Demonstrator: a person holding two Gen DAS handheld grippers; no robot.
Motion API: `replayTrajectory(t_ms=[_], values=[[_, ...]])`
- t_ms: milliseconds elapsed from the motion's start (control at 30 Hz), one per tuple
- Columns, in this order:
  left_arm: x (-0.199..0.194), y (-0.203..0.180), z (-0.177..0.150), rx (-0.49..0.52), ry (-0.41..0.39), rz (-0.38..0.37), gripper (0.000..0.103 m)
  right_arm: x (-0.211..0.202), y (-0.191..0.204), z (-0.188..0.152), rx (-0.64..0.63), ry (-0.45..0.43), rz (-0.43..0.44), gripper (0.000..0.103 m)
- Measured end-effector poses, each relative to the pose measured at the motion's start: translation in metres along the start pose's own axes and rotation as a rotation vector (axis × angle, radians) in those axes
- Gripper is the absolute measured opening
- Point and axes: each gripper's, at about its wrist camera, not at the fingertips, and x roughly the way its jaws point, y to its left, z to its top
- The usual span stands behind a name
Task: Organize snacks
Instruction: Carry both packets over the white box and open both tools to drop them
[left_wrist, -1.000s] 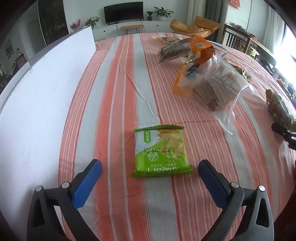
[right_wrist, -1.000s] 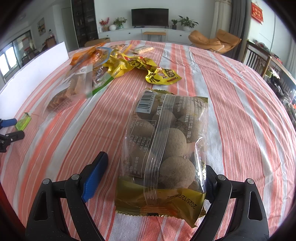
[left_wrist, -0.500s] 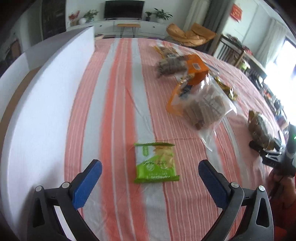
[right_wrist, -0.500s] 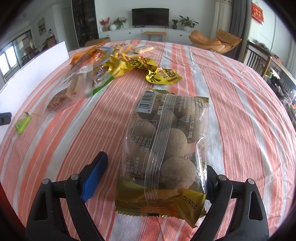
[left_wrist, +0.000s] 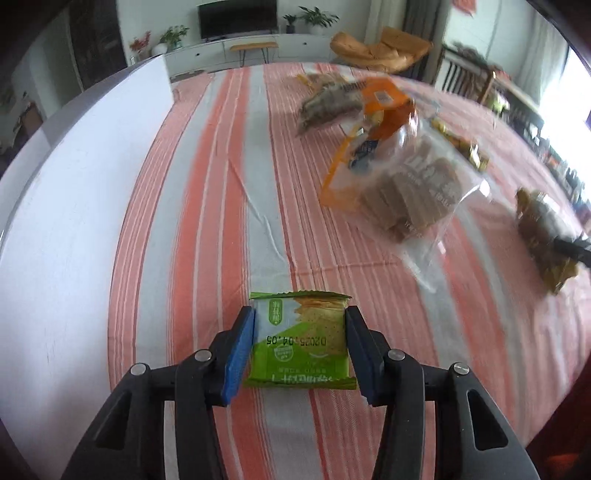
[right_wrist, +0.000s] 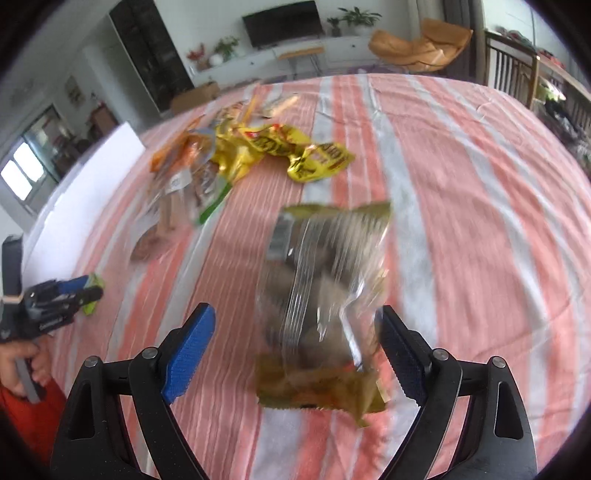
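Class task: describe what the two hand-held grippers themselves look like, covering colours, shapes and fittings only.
Each hand-held gripper, left and right, has black plastic arms with triangular cut-outs and silver pivot bolts. Each finger carries a flat blue pad, ridged on the right one. No cables show.

Left tool clamped on both sides of a packet, right tool spread wide.

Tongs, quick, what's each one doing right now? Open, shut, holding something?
Left tongs: shut on the green cracker packet.
Right tongs: open, fingers on either side of the bag of brown snack balls, not squeezing it.
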Motion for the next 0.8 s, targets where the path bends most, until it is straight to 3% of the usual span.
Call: replayTrajectory(t_ms=[133,167,200,333,433,500,600,733,800], values=[[-0.028,0.003,-0.002,-0.042,-0.07,-0.056,0.048,0.019,0.01,0.017,-0.096,0.16,-0.077,0.089],[-0.039,0.006,-0.002,-0.056,-0.092,-0.075,0.048,0.024,0.011,0.018,-0.126,0.179,-0.099,0.08],[-0.046,0.008,-0.002,-0.064,-0.106,-0.086,0.048,0.026,0.01,0.017,-0.14,0.2,-0.107,0.062],[-0.09,0.035,0.002,-0.111,-0.183,-0.127,0.048,0.009,0.015,0.021,-0.12,0.192,-0.088,0.055],[-0.122,0.072,0.007,-0.151,-0.233,-0.117,0.048,-0.026,0.048,0.04,-0.097,0.105,0.057,0.055],[-0.142,0.105,0.01,-0.192,-0.263,-0.068,0.048,-0.045,0.082,0.057,-0.12,0.059,0.142,0.055],[-0.162,0.161,0.008,-0.265,-0.271,0.05,0.048,-0.067,0.164,0.083,-0.195,0.006,0.308,0.056],[-0.172,0.222,-0.005,-0.343,-0.228,0.201,0.049,-0.067,0.292,0.107,-0.297,0.027,0.527,0.056],[-0.17,0.24,-0.012,-0.35,-0.196,0.25,0.049,-0.063,0.342,0.109,-0.353,0.028,0.564,0.057]])
